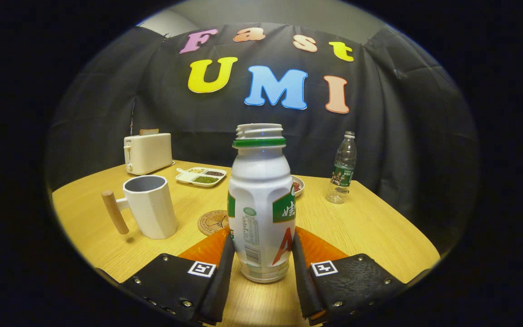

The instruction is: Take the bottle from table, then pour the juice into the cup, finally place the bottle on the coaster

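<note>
A white juice bottle (260, 200) with a green neck ring and no cap stands upright on the wooden table (370, 227), right between my fingers. My gripper (261, 237) is shut on the bottle, one finger pressing each side of its lower body. A white faceted cup (150, 206) with a wooden handle stands ahead and to the left of the bottle, its mouth open upward. The round cork coaster (213, 221) lies flat between the cup and the bottle, partly hidden behind the bottle and my left finger.
A cream toaster (148, 152) sits at the far left of the table. Beside it lies a white divided tray (201, 176) of beans. A small dish (298, 185) peeks out behind the juice bottle. A clear plastic water bottle (343, 168) stands far right.
</note>
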{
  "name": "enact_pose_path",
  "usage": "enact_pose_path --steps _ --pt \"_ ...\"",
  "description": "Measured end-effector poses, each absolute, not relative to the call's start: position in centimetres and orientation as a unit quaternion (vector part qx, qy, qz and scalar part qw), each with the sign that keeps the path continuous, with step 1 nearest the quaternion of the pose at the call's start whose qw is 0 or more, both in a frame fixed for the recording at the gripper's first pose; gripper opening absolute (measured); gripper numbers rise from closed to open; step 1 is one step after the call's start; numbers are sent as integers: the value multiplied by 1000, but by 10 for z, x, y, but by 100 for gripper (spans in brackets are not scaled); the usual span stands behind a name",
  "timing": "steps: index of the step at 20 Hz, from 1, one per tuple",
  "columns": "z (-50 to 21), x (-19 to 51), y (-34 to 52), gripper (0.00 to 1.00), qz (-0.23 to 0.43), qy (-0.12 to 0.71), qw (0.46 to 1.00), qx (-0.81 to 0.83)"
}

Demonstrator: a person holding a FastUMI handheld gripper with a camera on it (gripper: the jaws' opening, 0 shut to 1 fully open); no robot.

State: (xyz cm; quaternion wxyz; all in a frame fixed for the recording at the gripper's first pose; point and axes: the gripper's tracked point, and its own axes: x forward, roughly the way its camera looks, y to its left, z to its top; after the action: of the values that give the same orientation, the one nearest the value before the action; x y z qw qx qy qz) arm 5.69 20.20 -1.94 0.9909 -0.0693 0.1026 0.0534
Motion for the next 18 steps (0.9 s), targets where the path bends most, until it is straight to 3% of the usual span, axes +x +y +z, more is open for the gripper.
enact_pose_path --steps 10,18 --pt "0 76 197 62 21 99 971 -218" --pt "44 86 215 62 4 51 929 -366"
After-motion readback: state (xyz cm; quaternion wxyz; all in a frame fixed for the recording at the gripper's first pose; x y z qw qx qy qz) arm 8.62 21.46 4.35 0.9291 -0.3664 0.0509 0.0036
